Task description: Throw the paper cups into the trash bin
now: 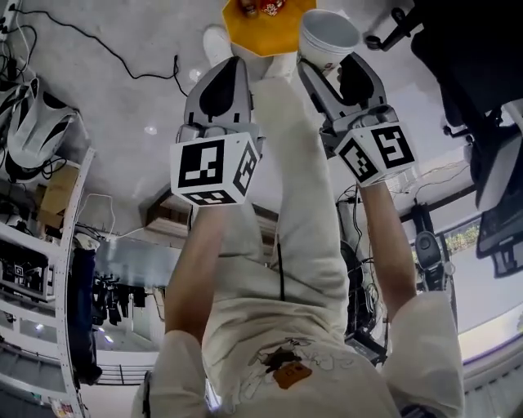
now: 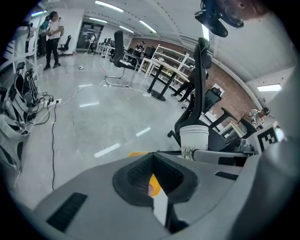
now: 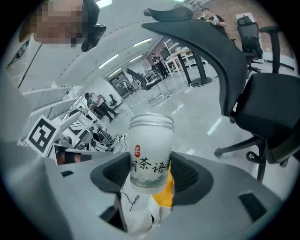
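The right gripper (image 3: 151, 180) has its jaws clamped on an upright paper cup (image 3: 150, 152), with the yellow trash bin (image 1: 263, 24) on the floor just left of it, nearer than the closed, empty left gripper (image 2: 152, 180).

Open-plan office, big hall w/ polished grey concrete floor (image 2: 93, 122). Left gripper view: ceiling strip lights (image 2: 110, 6) run across top of frame. Rows of white-framed desks (image 2: 164, 70) fill upper centre. High-backed black swivel chair (image 2: 199, 93) stands centre right, brick wall (image 2: 234, 101) behind it at right. Upper left: people (image 2: 52, 35) standing. Power cables (image 2: 51, 131) trail over floor at left edge. Right gripper view: second black office chair (image 3: 262, 103) at right, more desks & people in bkgd, centre left. Head view: white shelving racks (image 1: 33, 253) along left edge.
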Demonstrator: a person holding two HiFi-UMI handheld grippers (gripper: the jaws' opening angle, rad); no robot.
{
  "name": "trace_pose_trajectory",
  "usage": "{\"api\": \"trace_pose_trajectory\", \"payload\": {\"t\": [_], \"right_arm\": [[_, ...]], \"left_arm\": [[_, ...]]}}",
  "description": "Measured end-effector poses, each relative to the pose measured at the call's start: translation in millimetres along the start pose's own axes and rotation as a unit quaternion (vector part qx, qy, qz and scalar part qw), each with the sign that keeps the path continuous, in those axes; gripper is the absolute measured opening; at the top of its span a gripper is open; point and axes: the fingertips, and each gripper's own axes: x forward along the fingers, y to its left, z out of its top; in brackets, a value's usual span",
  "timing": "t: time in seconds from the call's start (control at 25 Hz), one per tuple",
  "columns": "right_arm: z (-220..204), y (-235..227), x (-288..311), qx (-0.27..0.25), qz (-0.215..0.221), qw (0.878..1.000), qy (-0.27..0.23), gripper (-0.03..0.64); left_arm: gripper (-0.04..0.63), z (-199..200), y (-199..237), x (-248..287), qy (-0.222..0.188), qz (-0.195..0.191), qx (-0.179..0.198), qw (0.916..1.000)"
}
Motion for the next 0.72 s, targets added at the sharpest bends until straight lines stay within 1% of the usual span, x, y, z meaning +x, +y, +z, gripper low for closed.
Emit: {"api": "trace_pose_trajectory", "payload": {"t": [0.08,0.2,0.32,0.48,0.6,0.72], "right_arm": [[-17.7,-15.6,15.3,0.01,-0.003,1.0,0.014,0.275],[-34.2,-39.9,40.1,0.011,0.0,1.0,0.025,0.275],[-57.5,-53.2,59.3,0.009,0.008,0.999,0.045,0.275],[-89.0,-70.1,90.6,-0.008,0.011,0.997,0.075,0.275],[-111.4,-81.1,114.2,0.007,0.011,0.996,0.091,0.275],[-126.2,-99.9,129.1,0.017,-0.003,0.994,0.108,0.275]], "left_arm": [[0.005,-16.6,8.7,19.3,0.009,0.005,-0.004,0.9999],[0.006,-33.2,20.2,53.2,0.012,0.016,-0.016,0.9997],[0.006,-54.8,28.0,81.4,0.026,0.024,-0.026,0.999],[0.005,-71.8,37.1,120.7,0.036,0.022,-0.014,0.999],[0.006,-84.2,57.9,146.7,0.055,0.037,-0.002,0.9978],[0.006,-97.5,66.1,172.9,0.084,0.037,-0.002,0.9958]]}}
